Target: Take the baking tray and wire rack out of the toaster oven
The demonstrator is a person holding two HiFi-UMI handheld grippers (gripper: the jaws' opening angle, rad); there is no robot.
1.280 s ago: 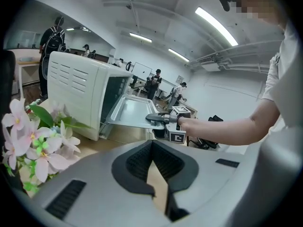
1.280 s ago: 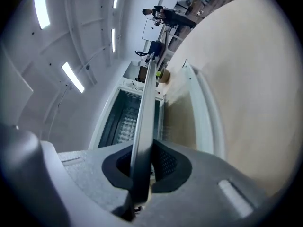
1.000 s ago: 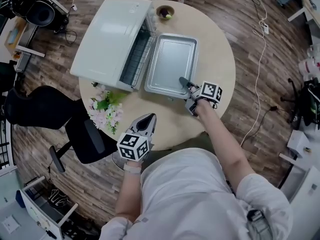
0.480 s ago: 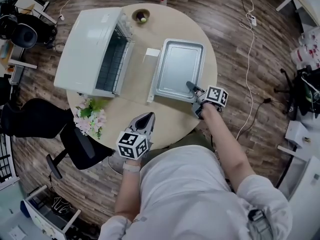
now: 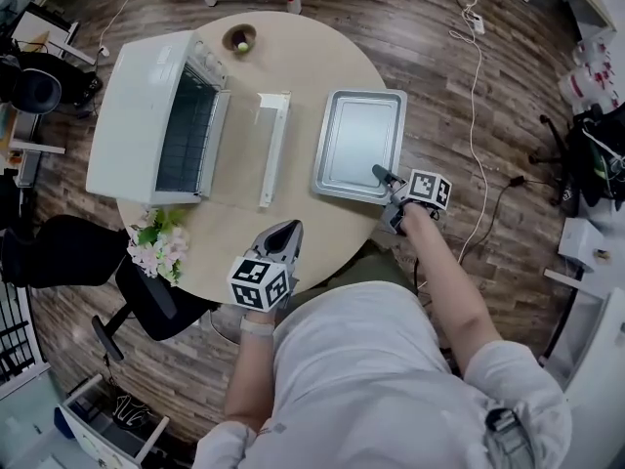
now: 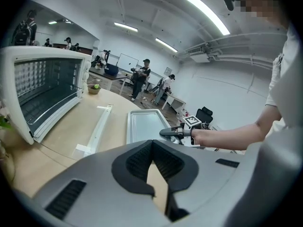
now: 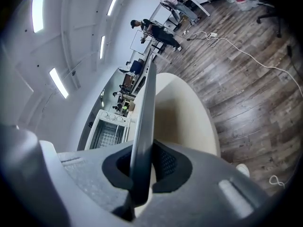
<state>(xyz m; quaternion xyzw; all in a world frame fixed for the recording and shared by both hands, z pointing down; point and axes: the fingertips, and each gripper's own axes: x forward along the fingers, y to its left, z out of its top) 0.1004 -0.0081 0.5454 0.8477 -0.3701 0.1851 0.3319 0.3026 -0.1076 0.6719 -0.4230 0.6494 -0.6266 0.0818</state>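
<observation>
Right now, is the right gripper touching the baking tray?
Touching. The right gripper view shows the right gripper shut on the baking tray, its pads pressing the rim.

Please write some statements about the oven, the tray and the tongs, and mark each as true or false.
1. The baking tray is outside the toaster oven. True.
2. The left tongs grip the tray. False: the right tongs are shut on its near rim; the left hold nothing.
3. The oven door is closed. False: it is folded down, open.
4. A small bowl stands on the table beside the oven. True.
5. Flowers lie in the tray. False: they are at the table's edge; the tray is empty.
</observation>
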